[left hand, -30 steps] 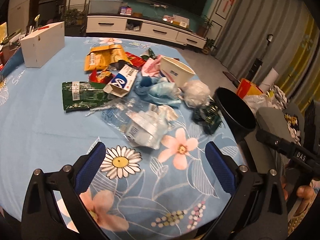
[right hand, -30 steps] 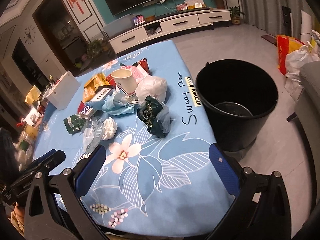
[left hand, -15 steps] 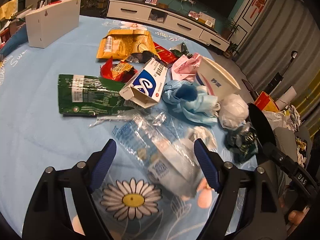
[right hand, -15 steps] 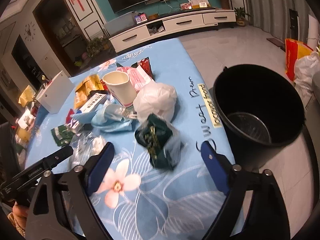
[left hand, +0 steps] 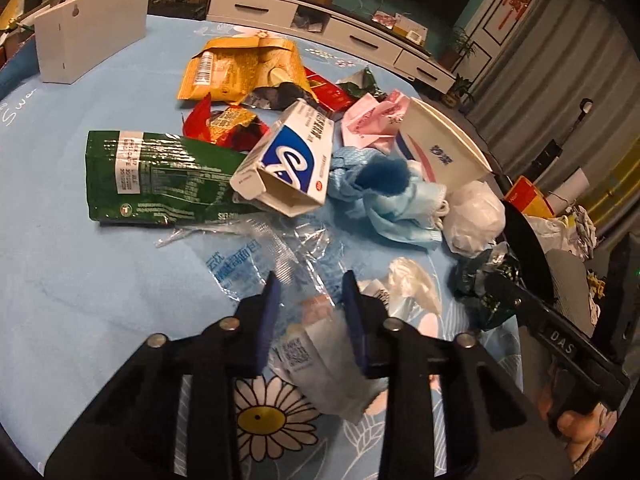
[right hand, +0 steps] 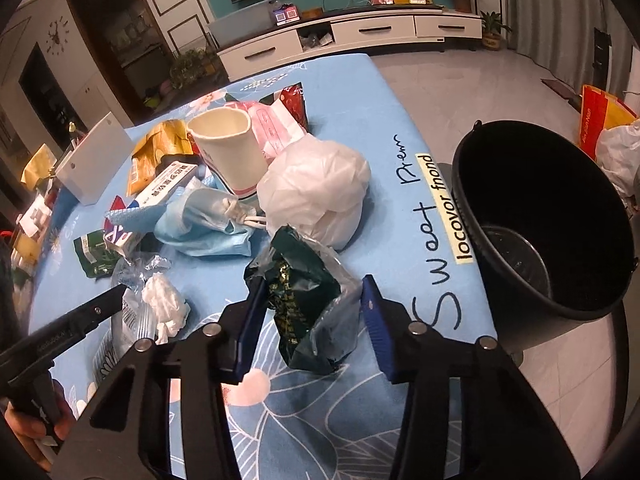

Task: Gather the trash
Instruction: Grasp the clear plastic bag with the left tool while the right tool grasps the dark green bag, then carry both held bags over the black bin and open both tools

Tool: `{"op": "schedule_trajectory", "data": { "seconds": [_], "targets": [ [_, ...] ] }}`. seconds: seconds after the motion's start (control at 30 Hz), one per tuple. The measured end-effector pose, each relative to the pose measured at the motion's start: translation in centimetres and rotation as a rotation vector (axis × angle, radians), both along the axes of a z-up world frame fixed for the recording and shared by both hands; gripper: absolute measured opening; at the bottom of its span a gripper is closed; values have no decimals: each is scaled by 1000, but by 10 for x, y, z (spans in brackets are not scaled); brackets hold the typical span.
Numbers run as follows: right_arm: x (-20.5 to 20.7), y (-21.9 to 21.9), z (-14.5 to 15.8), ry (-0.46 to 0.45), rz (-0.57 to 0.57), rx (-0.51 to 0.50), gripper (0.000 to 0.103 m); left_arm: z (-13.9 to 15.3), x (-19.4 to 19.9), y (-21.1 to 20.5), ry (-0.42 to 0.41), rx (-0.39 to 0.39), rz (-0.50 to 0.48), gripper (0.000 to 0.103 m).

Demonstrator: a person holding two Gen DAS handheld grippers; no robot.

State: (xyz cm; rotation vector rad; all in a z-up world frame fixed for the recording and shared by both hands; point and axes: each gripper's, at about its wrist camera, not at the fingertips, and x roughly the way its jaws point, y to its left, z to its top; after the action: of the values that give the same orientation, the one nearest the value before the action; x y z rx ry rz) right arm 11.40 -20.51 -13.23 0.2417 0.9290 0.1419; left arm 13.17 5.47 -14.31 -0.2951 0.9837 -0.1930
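Trash lies in a heap on the blue flowered tablecloth (left hand: 60,264). My left gripper (left hand: 310,300) has its jaws closed in around a clear plastic wrapper (left hand: 320,344) with white paper inside, touching it on both sides. My right gripper (right hand: 310,312) has its jaws on either side of a dark green foil bag (right hand: 304,300), which rests on the cloth. A black bucket (right hand: 536,232) stands on the floor right of the table edge. The heap also holds a toothpaste box (left hand: 288,160), a green packet (left hand: 156,176), a paper cup (right hand: 228,148) and a white plastic bag (right hand: 316,188).
A white box (left hand: 88,28) stands at the table's far left. Blue face masks (left hand: 384,200), a yellow snack bag (left hand: 240,68) and a pink pack (left hand: 372,120) lie in the heap. A TV cabinet (right hand: 348,36) is behind. Bags (right hand: 608,136) sit on the floor beyond the bucket.
Both grippers moved forward into the heap and narrowed. The left closed onto the clear wrapper. The right came down around the dark green bag.
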Motion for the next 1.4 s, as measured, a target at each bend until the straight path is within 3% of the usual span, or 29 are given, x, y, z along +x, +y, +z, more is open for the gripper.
{"op": "schedule_trajectory", "data": {
  "seconds": [0.07, 0.17, 0.63, 0.93, 1.4],
  "targets": [
    [-1, 0, 1, -2, -1, -3, 44, 0, -4, 0, -3, -11, -9, 18],
    [-7, -1, 8, -23, -1, 3, 42, 6, -12, 0, -18, -13, -24, 13],
    [-46, -21, 59, -145, -32, 58, 41, 80, -61, -5, -191, -25, -91, 12],
    [-67, -72, 72, -209, -158, 56, 41, 110, -52, -82, -271, -8, -275, 12],
    [-79, -169, 56, -236, -405, 70, 41, 111, -8, -227, -291, -7, -557, 12]
  ]
}}
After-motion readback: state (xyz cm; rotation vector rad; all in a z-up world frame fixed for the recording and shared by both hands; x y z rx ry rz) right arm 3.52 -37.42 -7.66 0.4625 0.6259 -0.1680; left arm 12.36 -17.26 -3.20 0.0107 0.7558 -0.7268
